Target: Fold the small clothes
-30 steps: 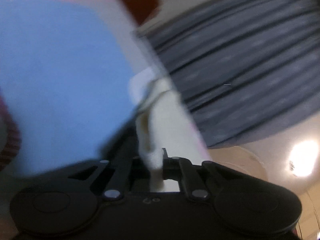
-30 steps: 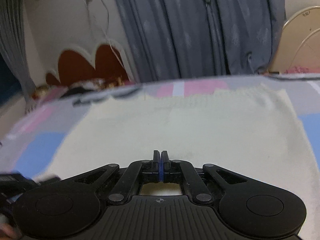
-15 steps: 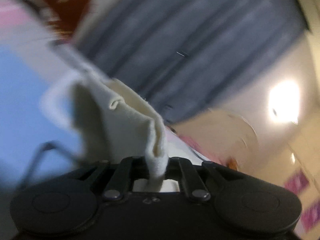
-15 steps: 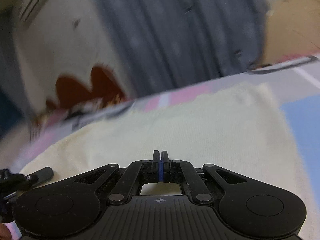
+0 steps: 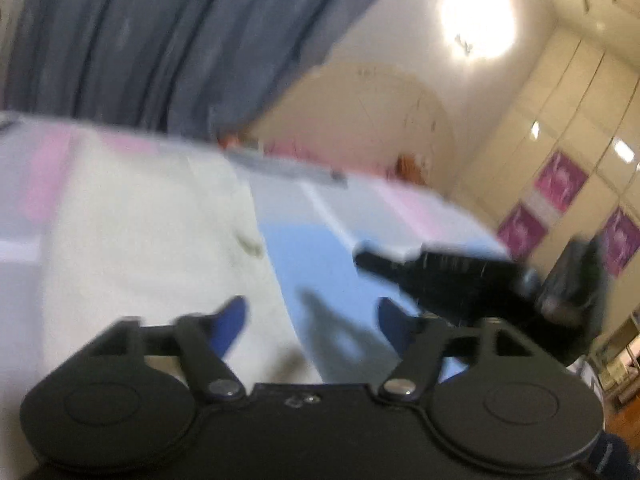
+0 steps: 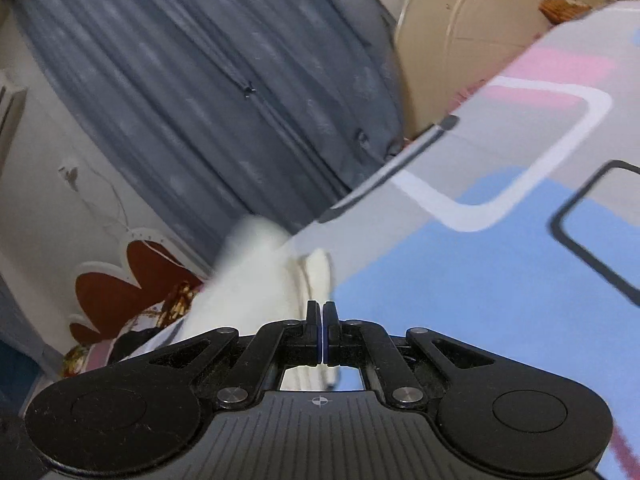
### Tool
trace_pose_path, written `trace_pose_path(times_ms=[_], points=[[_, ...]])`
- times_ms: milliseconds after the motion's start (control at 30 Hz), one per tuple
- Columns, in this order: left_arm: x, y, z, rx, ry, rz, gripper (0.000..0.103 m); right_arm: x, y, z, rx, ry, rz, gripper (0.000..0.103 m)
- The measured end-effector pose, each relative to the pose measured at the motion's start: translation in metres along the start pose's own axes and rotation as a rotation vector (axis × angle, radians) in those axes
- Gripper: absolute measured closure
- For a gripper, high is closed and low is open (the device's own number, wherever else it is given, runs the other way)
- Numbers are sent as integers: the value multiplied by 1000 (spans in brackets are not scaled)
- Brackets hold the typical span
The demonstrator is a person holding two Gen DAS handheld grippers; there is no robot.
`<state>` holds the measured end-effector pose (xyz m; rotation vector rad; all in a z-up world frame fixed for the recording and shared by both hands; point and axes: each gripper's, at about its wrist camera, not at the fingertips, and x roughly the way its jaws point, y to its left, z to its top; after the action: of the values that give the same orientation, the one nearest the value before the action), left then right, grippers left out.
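A soft cream garment (image 5: 152, 256), matte and slightly fuzzy, lies flat on a bed (image 5: 320, 248) whose smooth cover is printed with blue, pink and grey blocks outlined in white and black (motion blur hides finer detail). Behind hang pleated grey-blue curtains (image 6: 224, 92) against a cream wall, with a bright lamp (image 5: 476, 20) and glossy wardrobe doors (image 5: 568, 148) to one side. The left gripper (image 5: 312, 316) hovers released over the garment's edge, blue pads spread wide, while the tilted right gripper (image 6: 322, 320) is clenched beside a bunched fold of cloth; whether it pinches the fabric is unclear.
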<state>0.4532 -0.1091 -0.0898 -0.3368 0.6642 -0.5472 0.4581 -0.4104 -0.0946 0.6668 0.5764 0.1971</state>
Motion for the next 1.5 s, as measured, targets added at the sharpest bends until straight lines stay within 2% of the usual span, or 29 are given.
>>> trace_pose_path(times_ms=[33,67,100,167,233,267,367,533,600,733,800,867,967,1000,1067,1167,1233,1300,1333,1367,1400,1467,1500], points=[[-7,9,4,-11,-24,23,28,0,-1,0,1,5,5,97],[-13,22,10,-22,-46,59,28,-1,-1,0,2,7,15,84],[-17,37,16,-32,-73,104,29,-1,0,-1,-2,5,21,66],[-21,69,27,-64,-85,196,33,4,10,-6,-25,5,39,56],[-24,95,32,-107,-105,258,33,12,22,-11,-65,17,68,56],[-24,107,33,-128,-88,277,33,18,31,-14,-103,25,74,56],[-21,124,30,-178,-44,278,34,42,51,-22,-210,51,64,56],[-11,132,21,-166,1,296,34,81,59,-31,-270,146,30,56],[-10,132,19,-166,-3,285,34,92,59,-34,-285,181,18,56],[-4,136,20,-142,-8,291,29,99,68,-37,-332,200,26,57],[-2,138,18,-142,-4,285,28,106,69,-38,-347,220,24,82],[-1,141,17,-135,-13,281,30,105,72,-38,-357,211,24,87],[-8,134,19,-127,-54,262,36,91,77,-38,-370,165,28,89],[-9,128,21,-100,-63,261,36,82,78,-37,-364,144,37,89],[-1,119,24,-57,-29,262,36,70,75,-36,-354,120,42,89],[13,115,22,-38,23,272,33,83,54,-42,-296,183,-1,89],[14,118,21,-46,31,274,31,84,49,-41,-271,187,20,89],[8,117,25,-45,31,276,36,79,50,-35,-265,178,18,85],[-1,114,30,-37,-6,276,40,72,52,-32,-268,154,-3,80],[-9,112,34,-32,-48,256,40,62,54,-30,-286,101,-33,65],[-13,111,38,-32,-75,224,40,51,56,-26,-310,45,-33,62],[-9,104,50,-16,-99,144,49,50,59,-21,-331,42,-18,62],[-1,101,54,1,-85,130,50,55,65,-21,-365,44,-19,65]])
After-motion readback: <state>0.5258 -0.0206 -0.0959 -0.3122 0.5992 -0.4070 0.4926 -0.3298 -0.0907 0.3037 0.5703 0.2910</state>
